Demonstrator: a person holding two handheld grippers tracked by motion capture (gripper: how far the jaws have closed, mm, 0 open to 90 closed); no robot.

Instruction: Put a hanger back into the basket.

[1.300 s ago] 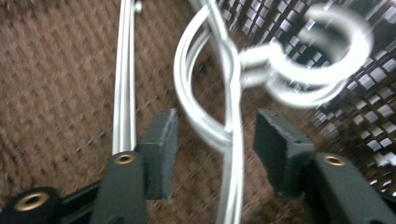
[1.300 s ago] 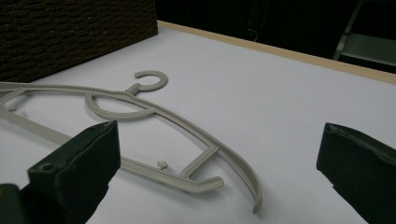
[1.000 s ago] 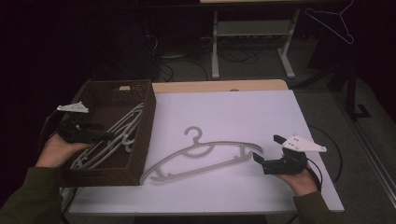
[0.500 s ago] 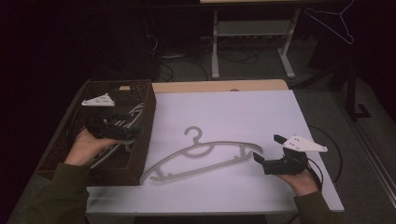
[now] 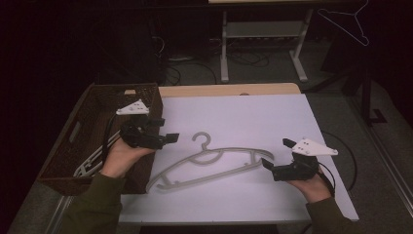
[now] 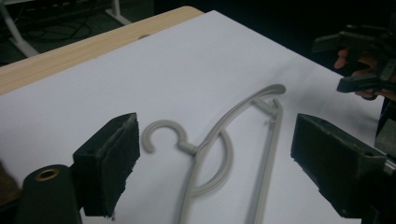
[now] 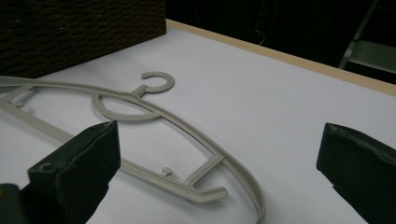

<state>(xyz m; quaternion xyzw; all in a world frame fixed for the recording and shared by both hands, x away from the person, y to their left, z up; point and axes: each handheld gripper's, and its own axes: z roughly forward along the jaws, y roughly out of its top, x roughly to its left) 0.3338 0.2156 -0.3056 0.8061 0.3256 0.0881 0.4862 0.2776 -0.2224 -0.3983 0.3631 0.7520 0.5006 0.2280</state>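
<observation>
A grey plastic hanger [image 5: 214,163] lies flat on the white table [image 5: 253,117], its hook toward the far side. My left gripper [image 5: 168,129] hovers just left of the hook, by the right wall of the basket. Its jaws stand open and have just been closing a little, with nothing gripped. In the left gripper view the hanger [image 6: 219,140] lies ahead, beyond my left gripper [image 6: 215,126]. My right gripper [image 5: 276,152] sits open at the hanger's right end. In the right gripper view that end of the hanger [image 7: 205,186] lies below my right gripper [image 7: 219,128], untouched.
A dark wicker basket [image 5: 73,131] stands at the table's left with pale hangers [image 5: 95,158] in it. The table's far edge is bare wood [image 5: 229,89]. Behind it are a metal frame [image 5: 263,48] and floor cables. A wire hanger [image 5: 346,22] hangs at the top right.
My left hand has moved right, from above the basket's inside to its right wall near the hanger's hook. The right hand and the hanger have stayed put.
</observation>
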